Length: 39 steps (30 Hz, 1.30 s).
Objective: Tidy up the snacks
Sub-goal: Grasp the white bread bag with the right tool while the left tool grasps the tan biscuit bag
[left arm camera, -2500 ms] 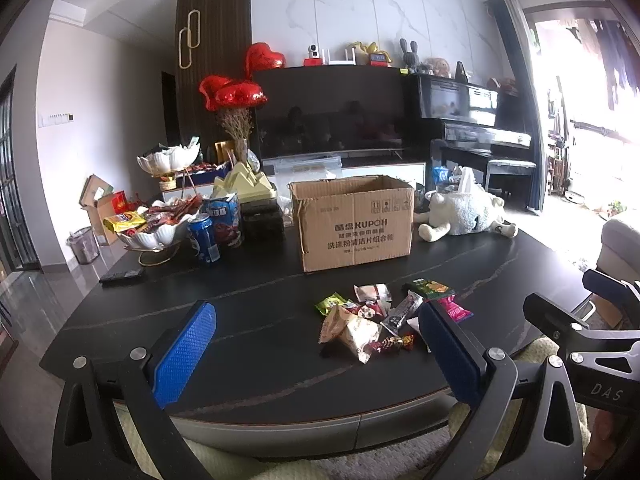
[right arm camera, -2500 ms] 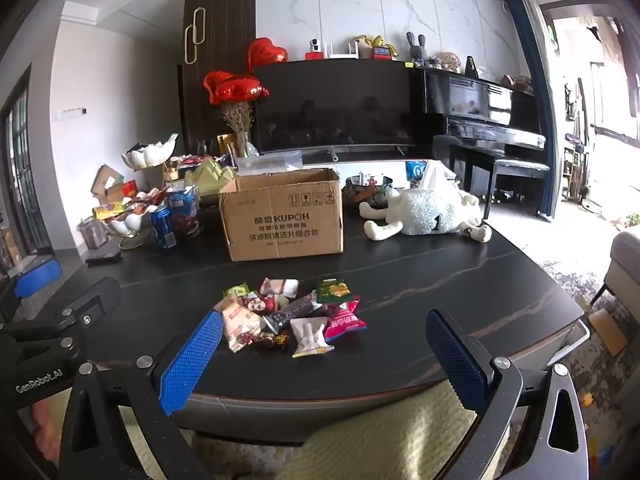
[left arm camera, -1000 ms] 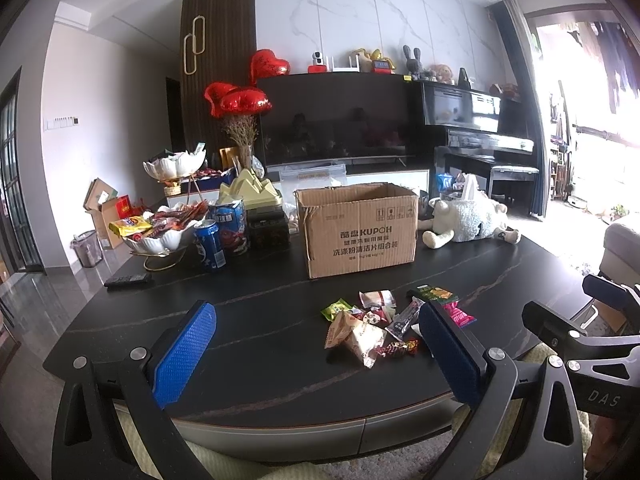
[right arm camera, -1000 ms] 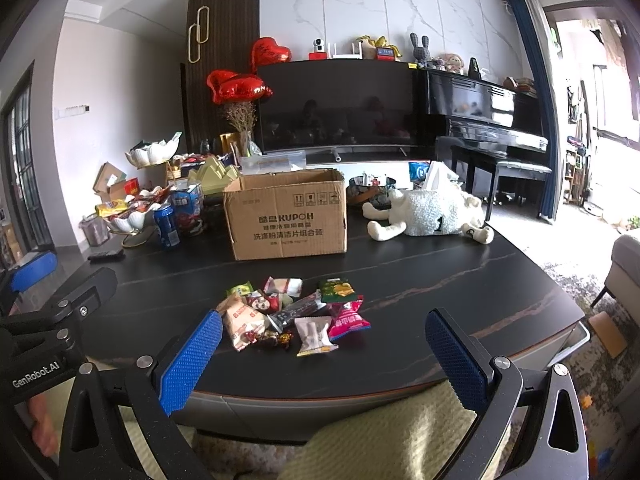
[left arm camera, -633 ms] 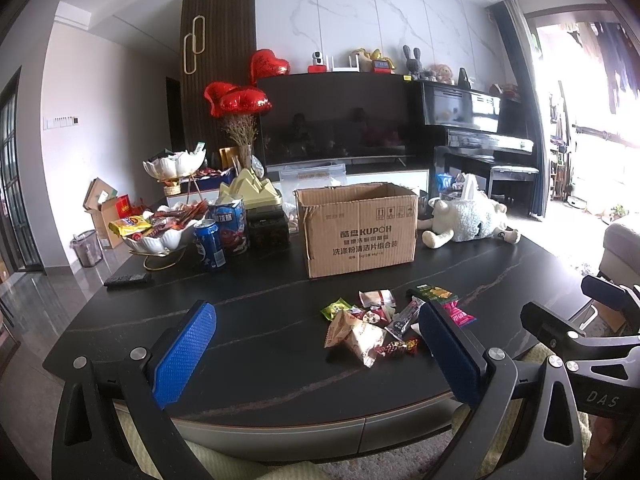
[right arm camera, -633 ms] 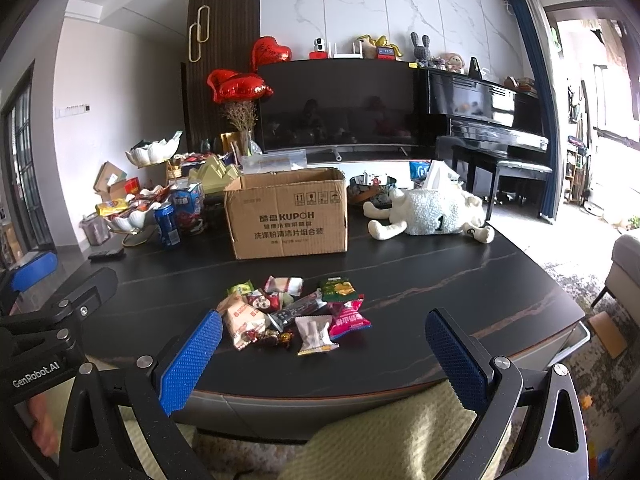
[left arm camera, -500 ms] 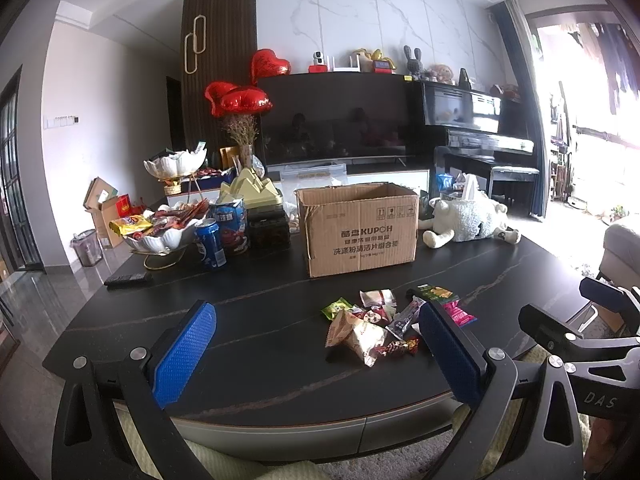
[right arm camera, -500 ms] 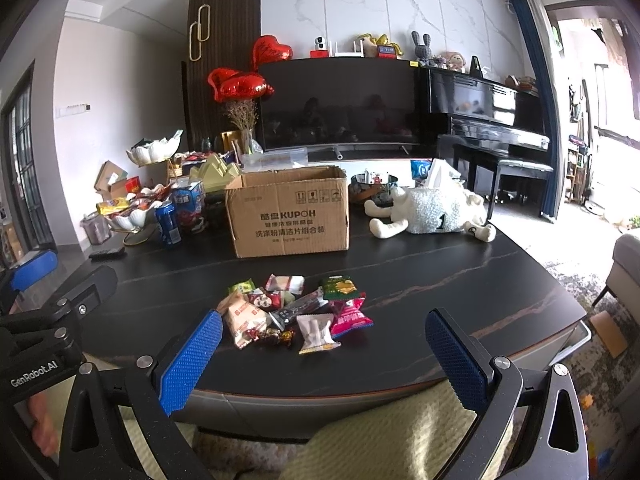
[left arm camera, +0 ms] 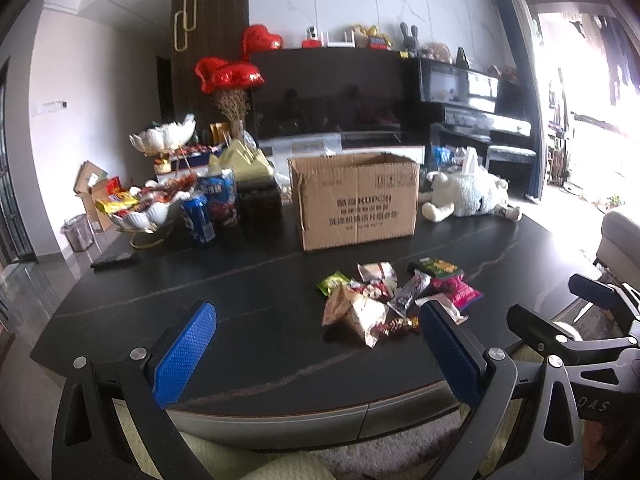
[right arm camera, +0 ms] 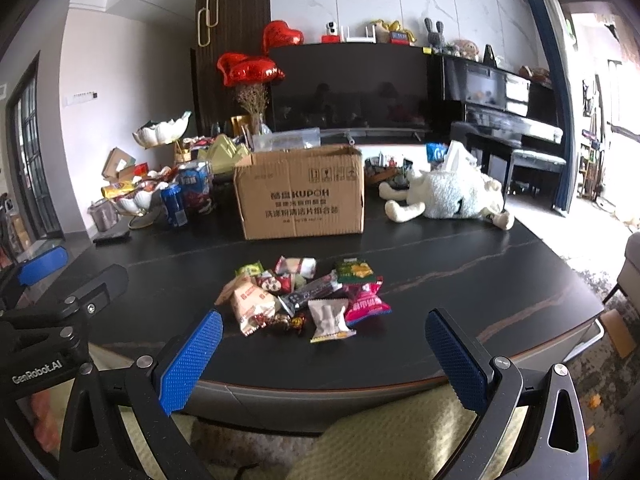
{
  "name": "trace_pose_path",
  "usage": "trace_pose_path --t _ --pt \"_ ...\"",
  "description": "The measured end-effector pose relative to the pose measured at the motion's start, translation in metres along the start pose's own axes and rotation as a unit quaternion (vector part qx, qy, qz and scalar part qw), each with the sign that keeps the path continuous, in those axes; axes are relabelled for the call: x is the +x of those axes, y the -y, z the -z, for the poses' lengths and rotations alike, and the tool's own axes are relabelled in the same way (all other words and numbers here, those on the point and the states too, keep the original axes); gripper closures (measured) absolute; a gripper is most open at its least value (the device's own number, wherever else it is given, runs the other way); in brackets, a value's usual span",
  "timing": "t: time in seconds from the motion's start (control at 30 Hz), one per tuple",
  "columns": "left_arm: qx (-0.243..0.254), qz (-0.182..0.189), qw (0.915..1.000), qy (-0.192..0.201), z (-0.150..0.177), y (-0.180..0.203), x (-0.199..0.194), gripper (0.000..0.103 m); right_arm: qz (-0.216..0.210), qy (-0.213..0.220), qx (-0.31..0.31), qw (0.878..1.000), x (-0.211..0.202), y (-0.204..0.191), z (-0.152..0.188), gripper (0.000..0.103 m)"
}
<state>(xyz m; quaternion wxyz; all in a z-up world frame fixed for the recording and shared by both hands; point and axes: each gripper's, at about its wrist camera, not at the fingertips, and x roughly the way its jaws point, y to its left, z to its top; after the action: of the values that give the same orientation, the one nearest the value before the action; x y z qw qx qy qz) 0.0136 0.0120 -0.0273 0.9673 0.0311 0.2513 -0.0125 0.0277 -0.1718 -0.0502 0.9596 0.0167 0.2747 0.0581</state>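
Hovering just off the near edge of the dark table (right arm camera: pixel 480 280), both grippers hang with their blue-padded fingers spread wide and nothing between them. The left gripper (left arm camera: pixel 318 346) sits to the left of the snack pile (left arm camera: pixel 394 298), its right-hand pad overlapping the pile's near corner from that camera's angle, though I cannot tell whether it touches anything. The right gripper (right arm camera: pixel 322 346) faces the same pile (right arm camera: pixel 304 298) almost squarely, the packets lying on the tabletop beyond its open fingers. Among them I can pick out a pink packet (right arm camera: pixel 366 302), a pale wrapper (right arm camera: pixel 330 318), a green packet (right arm camera: pixel 354 270) and a long dark bar (right arm camera: pixel 310 294), all loosely overlapping. Behind the pile, well apart from it, stands an open cardboard box (right arm camera: pixel 300 192) with printed lettering on its front. A white plush toy (right arm camera: pixel 448 196) lies on its side to the right of the box, and blue drink cans (right arm camera: pixel 174 204) and white bowls of sweets (left arm camera: pixel 140 208) crowd the table's far left.
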Motion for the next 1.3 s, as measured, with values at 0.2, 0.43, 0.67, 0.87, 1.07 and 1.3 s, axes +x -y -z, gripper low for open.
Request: trace_pose_path --t 0.2,0.43,0.67,0.87,1.07,1.3 --pt "0.003 0.029 0.9989 -0.038 0.006 0.000 0.030 0.006 -0.007 -0.037 0.007 0.999 0.030 0.003 0.004 0.000" --pt "-0.003 0.053 0.9958 -0.075 0.011 -0.006 0.069 0.019 0.000 -0.055 -0.003 0.998 0.061 -0.001 0.003 0.006" --pt "-0.005 0.083 0.9928 -0.086 0.011 -0.008 0.097 0.025 -0.011 -0.080 -0.010 0.997 0.095 -0.004 0.004 0.022" --pt "-0.012 0.099 0.9898 -0.102 0.012 -0.009 0.124 0.028 -0.028 -0.098 -0.009 0.995 0.120 -0.005 0.006 0.035" --pt "-0.020 0.107 0.9863 -0.124 0.017 -0.010 0.150 0.033 -0.028 -0.107 -0.023 0.994 0.138 -0.010 0.007 0.045" --pt "-0.029 0.125 0.9816 -0.142 0.021 -0.007 0.173 0.034 -0.017 -0.120 -0.018 0.992 0.151 -0.006 0.008 0.047"
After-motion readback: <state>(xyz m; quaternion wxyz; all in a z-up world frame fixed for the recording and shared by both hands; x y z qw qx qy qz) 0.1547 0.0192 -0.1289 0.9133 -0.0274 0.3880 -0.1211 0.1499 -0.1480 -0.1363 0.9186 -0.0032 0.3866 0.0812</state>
